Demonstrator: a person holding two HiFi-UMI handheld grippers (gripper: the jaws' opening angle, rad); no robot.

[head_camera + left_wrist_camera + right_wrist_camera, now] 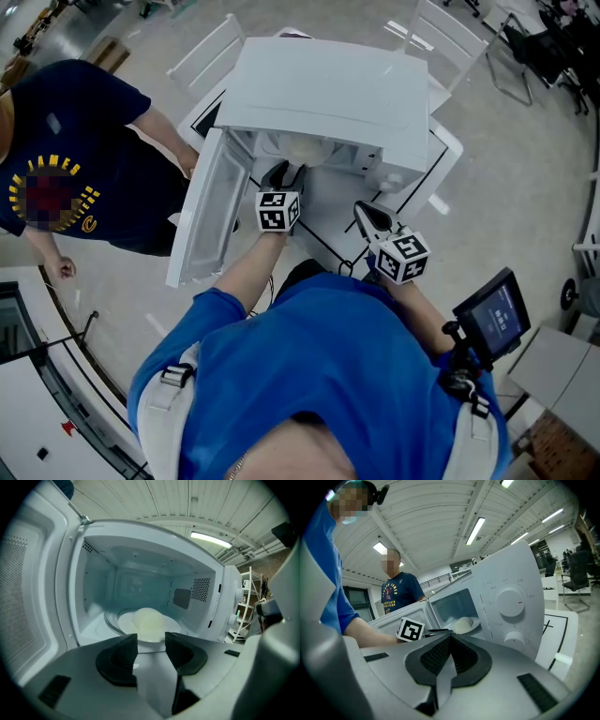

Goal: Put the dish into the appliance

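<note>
The dish (147, 623) with pale round food lies on the glass turntable (111, 620) inside the white microwave (328, 94) (its door (208, 211) stands open at the left). The left gripper (151, 640) has its fingers spread, with nothing between them, just before the dish. The right gripper (449, 638) has its fingers pressed together and empty, lower right of the microwave, near the dials (511, 603).

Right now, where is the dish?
In the left gripper view the dish sits on the turntable inside the open microwave, centre frame, just beyond the left tool's parted jaws.
</note>
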